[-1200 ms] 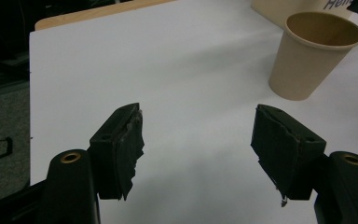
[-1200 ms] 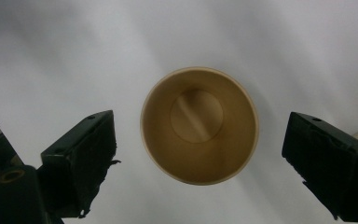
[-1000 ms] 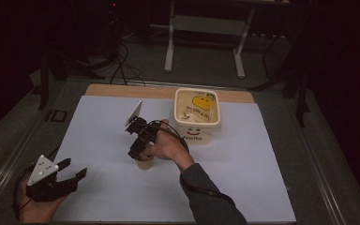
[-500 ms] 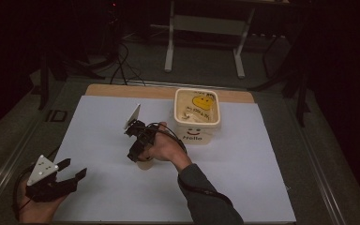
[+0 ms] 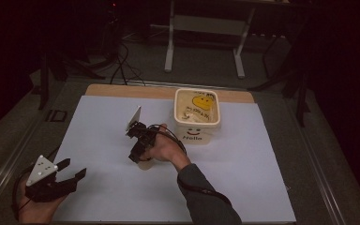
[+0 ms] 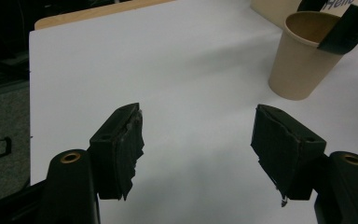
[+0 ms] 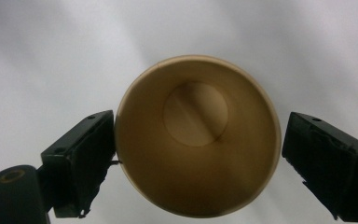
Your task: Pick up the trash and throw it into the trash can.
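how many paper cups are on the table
1: a paper cup stands upright on the white sheet, between the open jaws of the right gripper, beside the tub.

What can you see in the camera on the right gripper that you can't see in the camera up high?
The right gripper view looks straight down into the paper cup: its round bottom, bare inside. One jaw touches the rim; the other stands just off it. The high view has the left gripper resting open near the white sheet's corner, and the tub with the smiley face. Both show the right gripper at the cup.
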A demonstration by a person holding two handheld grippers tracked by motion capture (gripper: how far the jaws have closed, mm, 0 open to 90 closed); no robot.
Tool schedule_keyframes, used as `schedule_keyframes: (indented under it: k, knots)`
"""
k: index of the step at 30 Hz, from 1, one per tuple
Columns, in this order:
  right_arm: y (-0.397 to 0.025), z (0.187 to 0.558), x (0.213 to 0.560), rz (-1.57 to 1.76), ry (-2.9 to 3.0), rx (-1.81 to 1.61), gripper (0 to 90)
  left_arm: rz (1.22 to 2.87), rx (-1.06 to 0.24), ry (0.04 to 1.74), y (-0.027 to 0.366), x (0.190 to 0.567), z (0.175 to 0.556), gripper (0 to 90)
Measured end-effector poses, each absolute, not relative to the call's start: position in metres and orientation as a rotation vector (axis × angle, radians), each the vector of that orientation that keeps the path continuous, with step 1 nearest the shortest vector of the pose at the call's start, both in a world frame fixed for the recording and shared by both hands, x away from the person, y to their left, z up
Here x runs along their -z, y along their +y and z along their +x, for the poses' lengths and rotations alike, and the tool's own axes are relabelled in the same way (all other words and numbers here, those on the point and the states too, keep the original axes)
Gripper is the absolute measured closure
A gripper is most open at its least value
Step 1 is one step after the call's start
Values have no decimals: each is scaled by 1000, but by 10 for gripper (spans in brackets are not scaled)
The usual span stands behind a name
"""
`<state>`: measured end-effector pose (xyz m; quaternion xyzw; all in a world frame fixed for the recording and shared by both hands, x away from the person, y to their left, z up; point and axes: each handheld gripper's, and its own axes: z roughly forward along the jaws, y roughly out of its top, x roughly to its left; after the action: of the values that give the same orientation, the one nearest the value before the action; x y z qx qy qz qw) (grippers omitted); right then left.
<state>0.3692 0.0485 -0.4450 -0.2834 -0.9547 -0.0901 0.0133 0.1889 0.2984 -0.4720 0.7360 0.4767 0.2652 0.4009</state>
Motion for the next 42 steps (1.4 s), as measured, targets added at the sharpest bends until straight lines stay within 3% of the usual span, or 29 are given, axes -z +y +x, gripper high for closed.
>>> schedule_keyframes:
  k: [8, 42]
  knots:
    - [50, 370, 448, -873, -2964, 263, 180, 1859, -671, 1207, 299, 472, 189, 336]
    - [39, 373, 393, -858, -2985, 330, 190, 1860, -668, 1212, 299, 472, 189, 336]
